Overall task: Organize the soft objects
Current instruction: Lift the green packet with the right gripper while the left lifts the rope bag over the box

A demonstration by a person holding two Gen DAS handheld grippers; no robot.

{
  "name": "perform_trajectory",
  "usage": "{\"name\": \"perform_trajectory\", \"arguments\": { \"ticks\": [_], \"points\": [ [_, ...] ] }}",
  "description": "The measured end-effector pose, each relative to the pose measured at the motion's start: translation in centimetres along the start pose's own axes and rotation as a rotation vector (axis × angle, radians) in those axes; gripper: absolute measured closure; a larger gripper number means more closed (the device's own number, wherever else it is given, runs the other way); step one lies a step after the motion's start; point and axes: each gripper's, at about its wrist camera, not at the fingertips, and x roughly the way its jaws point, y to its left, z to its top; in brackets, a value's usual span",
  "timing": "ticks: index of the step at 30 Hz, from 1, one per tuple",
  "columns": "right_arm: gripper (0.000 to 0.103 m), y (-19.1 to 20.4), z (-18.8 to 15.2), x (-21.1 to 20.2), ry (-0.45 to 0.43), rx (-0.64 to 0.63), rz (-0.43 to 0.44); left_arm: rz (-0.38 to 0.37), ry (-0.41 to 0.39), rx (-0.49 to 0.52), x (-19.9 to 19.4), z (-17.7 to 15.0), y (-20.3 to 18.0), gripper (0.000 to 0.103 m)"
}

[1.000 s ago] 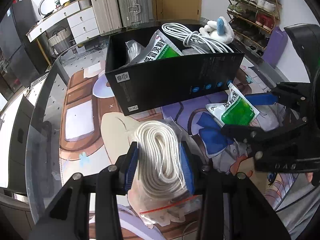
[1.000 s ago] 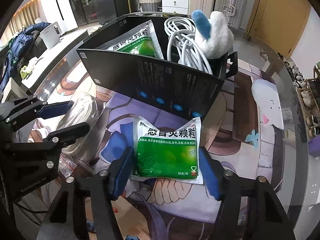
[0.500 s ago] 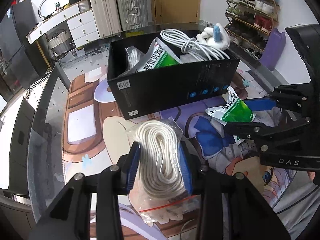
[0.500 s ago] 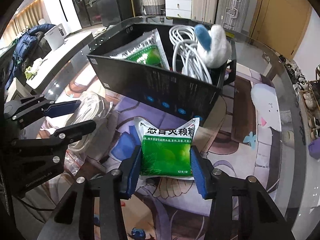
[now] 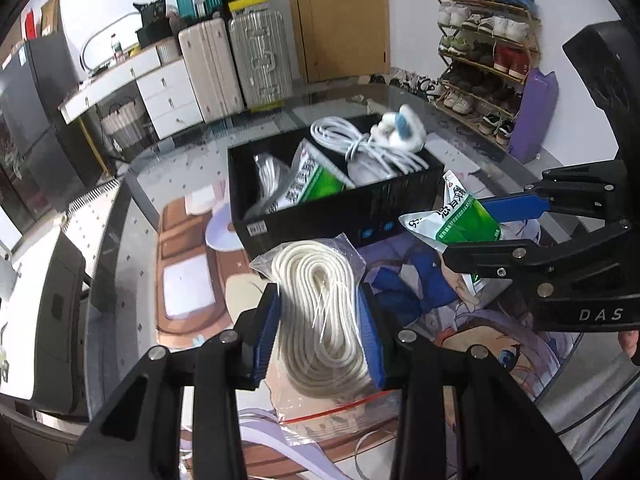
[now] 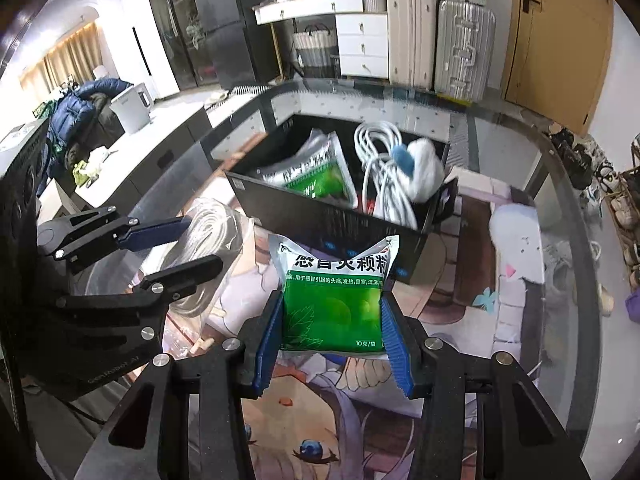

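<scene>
glossy glass table (image 5: 132, 216); boxy black bin (image 5: 320, 216), bagged rope coil (image 5: 320, 312).

Suitcases (image 5: 232, 68), shoe rack (image 5: 488, 56), wooden door (image 5: 340, 16)

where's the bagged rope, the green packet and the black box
bagged rope (image 5: 320, 312), left wrist view, middle of the coil
green packet (image 6: 332, 312), right wrist view, green front panel
black box (image 6: 304, 212), right wrist view, near side wall
</scene>
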Motion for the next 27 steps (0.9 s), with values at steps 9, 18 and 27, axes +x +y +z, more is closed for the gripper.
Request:
{"name": "perform_trajectory", "arguments": {
  "ticks": [9,18,27],
  "points": [
    [0.056,0.2,1.5,-2.8,-0.106,0.003,-0.016,-0.006,-0.082,-0.025,-2.4,1.7,0.3,0.066],
    [0.056,0.5,3.1,-5.3,-0.231,-0.012,-0.059,-0.01,-0.155,-0.07,-3.8,3.7,0.7,0.066],
    [0.056,0.3,5.9,-5.5,-0.317,0.023,-0.093,0.027,-0.251,-0.129,-4.5,6.5,1.8,0.066]
  ]
}}
